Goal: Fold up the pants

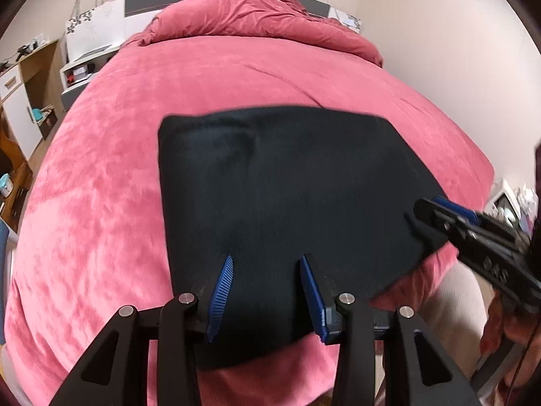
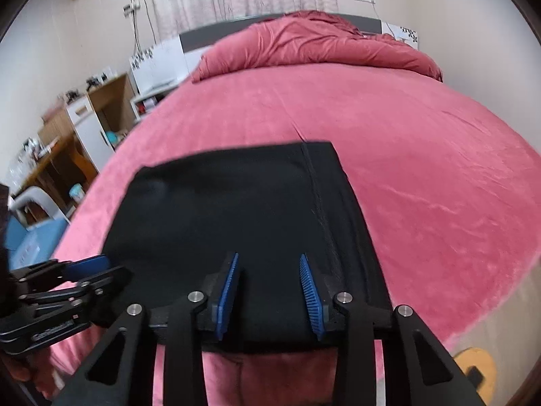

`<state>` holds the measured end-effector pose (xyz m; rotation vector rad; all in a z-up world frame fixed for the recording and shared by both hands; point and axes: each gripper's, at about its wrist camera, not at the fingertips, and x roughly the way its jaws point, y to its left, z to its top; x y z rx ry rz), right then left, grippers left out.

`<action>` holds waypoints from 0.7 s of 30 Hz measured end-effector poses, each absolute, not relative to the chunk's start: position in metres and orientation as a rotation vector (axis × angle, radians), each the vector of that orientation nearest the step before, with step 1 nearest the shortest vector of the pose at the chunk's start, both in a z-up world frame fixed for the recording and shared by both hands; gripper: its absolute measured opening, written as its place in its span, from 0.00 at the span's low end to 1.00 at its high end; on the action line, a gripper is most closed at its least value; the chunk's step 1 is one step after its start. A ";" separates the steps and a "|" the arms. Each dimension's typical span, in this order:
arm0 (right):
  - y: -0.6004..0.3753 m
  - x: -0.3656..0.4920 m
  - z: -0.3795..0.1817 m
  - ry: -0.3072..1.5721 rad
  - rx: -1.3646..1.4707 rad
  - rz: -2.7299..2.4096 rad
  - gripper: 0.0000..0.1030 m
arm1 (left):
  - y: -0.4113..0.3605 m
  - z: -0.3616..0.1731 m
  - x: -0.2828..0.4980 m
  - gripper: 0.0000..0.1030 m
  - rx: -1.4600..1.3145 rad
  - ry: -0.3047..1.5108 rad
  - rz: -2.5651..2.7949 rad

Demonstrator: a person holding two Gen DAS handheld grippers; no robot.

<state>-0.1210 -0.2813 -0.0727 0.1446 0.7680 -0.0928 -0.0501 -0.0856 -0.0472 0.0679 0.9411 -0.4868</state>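
Black knit cloth: the pants lie flat as a folded rectangle on the pink bedspread, near the bed's foot edge. My left gripper hangs over their near hem, fingers parted, holding nothing; my right gripper likewise, parted and empty. I judge the fabric soft, limp, light and unbreakable. Best hold: the near corners, at five and seven o'clock.
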 end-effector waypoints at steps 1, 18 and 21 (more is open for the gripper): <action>-0.286 -0.122 -0.078 0.790 0.143 -0.113 0.31 | -0.085 -0.049 -0.055 0.41 0.078 0.931 -0.492; -0.344 -0.140 -0.073 0.761 0.360 -0.080 0.65 | -0.047 -0.040 -0.086 0.42 0.011 0.873 -0.592; -0.350 -0.134 -0.068 0.747 0.364 -0.043 0.82 | -0.026 -0.038 -0.055 0.48 -0.112 0.905 -0.534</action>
